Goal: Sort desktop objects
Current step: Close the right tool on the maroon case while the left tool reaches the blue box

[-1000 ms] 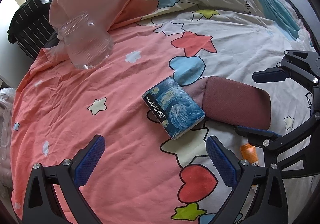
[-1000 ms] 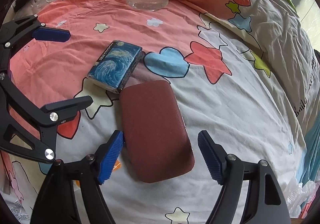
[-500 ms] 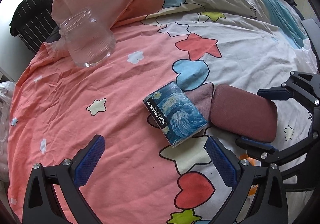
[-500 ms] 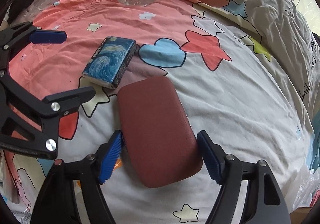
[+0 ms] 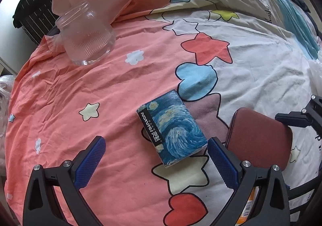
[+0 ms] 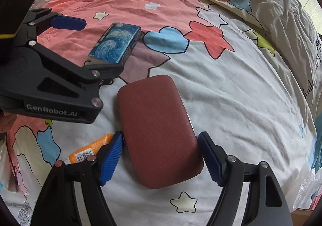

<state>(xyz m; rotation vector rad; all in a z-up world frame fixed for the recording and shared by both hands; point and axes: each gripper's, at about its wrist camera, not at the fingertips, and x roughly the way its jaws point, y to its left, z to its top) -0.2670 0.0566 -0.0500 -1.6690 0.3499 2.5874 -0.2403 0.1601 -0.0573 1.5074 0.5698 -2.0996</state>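
Since the earlier frames the right tongs [image 6: 161, 157] have come forward over the maroon case [image 6: 157, 131], so that the case now lies between the two blue pads; before it was only in front of them. These tongs are open a little wider than the case. The left pad looks almost touching its edge and the right pad shows a small gap, so I judge that nothing is gripped yet.

On the bed [image 6: 241, 95], the case lies flat on the white part of the cover. A tissue pack [image 5: 171, 129] with the blue swirl print lies just beside it toward the pink part, apart from it. A glass jar [image 5: 86, 36] stands well away near the crumpled pink sheet. An orange tube [image 6: 90, 149] lies close to the left pad of the right tongs.

The left tongs [image 5: 155, 163] hang wide open above the tissue pack and hold nothing.

To close well, the right tongs should stay centred on the long sides of the case and low enough to catch its rounded edge. The soft cover may give way, and the orange tube should not be pinched.
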